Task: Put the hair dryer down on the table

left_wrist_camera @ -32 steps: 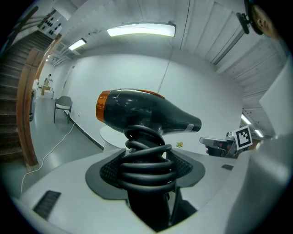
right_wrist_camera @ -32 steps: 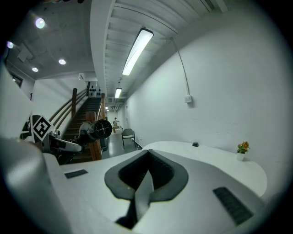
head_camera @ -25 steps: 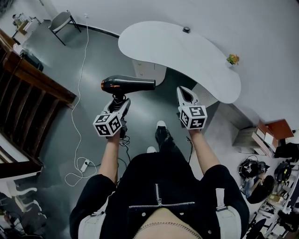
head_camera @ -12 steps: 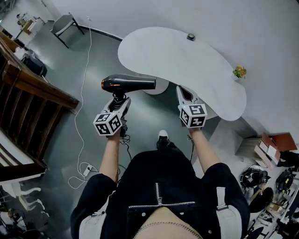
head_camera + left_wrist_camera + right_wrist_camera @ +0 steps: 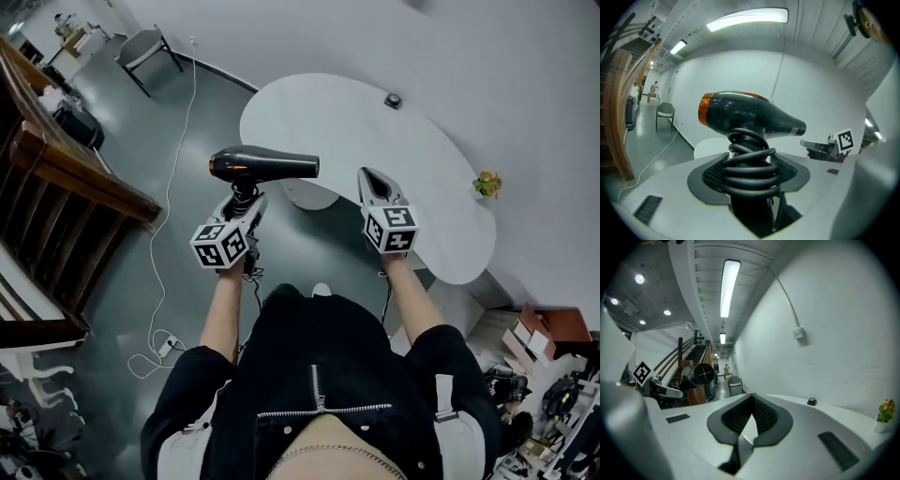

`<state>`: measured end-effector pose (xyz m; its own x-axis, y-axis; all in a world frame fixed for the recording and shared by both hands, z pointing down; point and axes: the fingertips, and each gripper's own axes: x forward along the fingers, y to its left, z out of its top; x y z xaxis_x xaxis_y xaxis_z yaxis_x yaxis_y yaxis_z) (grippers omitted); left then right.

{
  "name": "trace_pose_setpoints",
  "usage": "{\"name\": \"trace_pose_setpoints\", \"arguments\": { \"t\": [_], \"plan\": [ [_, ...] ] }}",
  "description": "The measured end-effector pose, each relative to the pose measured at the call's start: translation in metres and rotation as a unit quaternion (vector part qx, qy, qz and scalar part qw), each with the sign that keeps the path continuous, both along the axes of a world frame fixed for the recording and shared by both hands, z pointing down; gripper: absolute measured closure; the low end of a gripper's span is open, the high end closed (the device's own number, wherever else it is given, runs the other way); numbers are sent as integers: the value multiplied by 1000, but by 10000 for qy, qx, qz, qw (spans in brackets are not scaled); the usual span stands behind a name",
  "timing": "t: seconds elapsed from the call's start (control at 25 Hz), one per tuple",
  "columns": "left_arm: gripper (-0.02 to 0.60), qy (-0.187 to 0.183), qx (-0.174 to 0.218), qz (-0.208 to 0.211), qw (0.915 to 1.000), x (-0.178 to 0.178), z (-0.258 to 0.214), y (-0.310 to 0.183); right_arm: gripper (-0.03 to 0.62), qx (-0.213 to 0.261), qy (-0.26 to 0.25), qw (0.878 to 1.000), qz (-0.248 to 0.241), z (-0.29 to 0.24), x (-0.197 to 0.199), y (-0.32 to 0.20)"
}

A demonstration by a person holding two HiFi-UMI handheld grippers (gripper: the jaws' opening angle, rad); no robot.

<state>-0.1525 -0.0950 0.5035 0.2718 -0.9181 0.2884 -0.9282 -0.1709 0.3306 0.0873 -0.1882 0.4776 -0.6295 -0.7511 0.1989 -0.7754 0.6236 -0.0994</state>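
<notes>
A black hair dryer [image 5: 267, 166] with an orange back ring is held in the air, nozzle pointing right, just over the near edge of the white curved table [image 5: 412, 159]. My left gripper [image 5: 244, 199] is shut on its handle, where the black cord is coiled [image 5: 749, 164]. In the left gripper view the dryer body [image 5: 750, 115] stands above the jaws. My right gripper [image 5: 372, 178] hovers over the table's near edge, shut with nothing in it; its jaws meet at the tips [image 5: 751, 397]. The dryer [image 5: 701, 376] shows to its left.
A small dark round object [image 5: 393, 100] and a little potted plant [image 5: 486, 183] sit on the table by the wall. A wooden stair railing [image 5: 66, 169] runs at the left, a chair [image 5: 150, 47] stands far back, and a white cable [image 5: 169, 234] trails over the floor.
The person has stepped closer to the table. Both grippers now reach its near edge, the dryer still held in the left one.
</notes>
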Motion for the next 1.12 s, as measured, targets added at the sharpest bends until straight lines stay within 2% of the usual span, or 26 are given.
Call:
{"name": "trace_pose_setpoints", "arguments": {
  "t": [0.44, 0.84, 1.12],
  "plan": [
    [302, 137, -84, -2, 9999, -13, 15, -70, 588, -36, 145, 9999, 2, 8, -11, -58],
    [302, 261, -202, 361, 9988, -40, 33, -182, 588, -184, 334, 9989, 269, 20, -35, -141],
    [302, 144, -443, 704, 9964, -67, 47, -266, 588, -357, 418, 9974, 466, 26, -68, -214]
  ]
}}
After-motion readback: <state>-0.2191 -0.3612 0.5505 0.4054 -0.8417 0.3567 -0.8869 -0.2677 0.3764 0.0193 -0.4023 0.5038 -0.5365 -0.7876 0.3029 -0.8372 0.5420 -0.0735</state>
